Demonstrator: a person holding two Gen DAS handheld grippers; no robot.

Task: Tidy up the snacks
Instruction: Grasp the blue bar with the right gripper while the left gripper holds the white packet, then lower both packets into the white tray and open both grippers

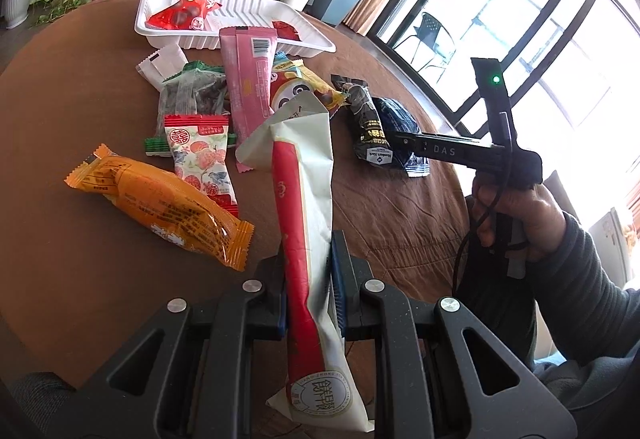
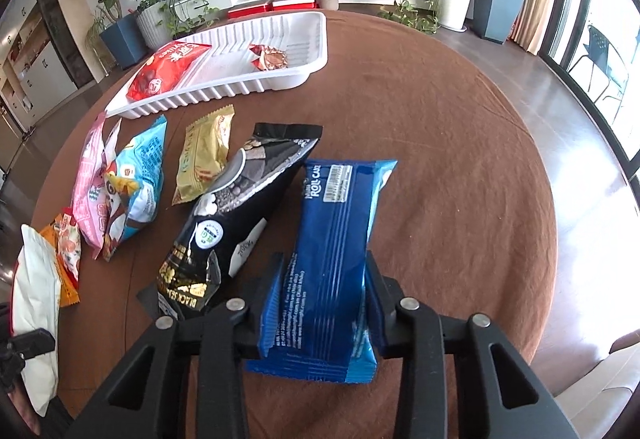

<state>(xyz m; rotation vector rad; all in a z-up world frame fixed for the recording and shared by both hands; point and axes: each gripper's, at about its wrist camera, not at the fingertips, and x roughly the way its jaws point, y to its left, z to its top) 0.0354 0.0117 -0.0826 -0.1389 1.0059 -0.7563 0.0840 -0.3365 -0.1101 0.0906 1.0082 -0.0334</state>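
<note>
Left gripper point(image 1: 308, 271) clenched on long white-and-red foil packet point(image 1: 304, 199); right gripper point(image 2: 324, 279) straddling blue plastic roll-cake wrapper point(image 2: 332, 239), grip uncertain. White ribbed plastic tray point(image 2: 224, 89) far beyond fingertips. Risk: slick packets slipping out mid-carry.

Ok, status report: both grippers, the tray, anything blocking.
Left gripper shut on white-and-red packet. Right gripper shut on blue roll cake pack. White tray holds two red snacks, room left. Black pouch beside right's path.

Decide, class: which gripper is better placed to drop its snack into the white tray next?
Left, probably. The left gripper grips its white-and-red packet, pointing toward the white tray. The right gripper holds the blue roll-cake packet, aimed right of it.
</note>
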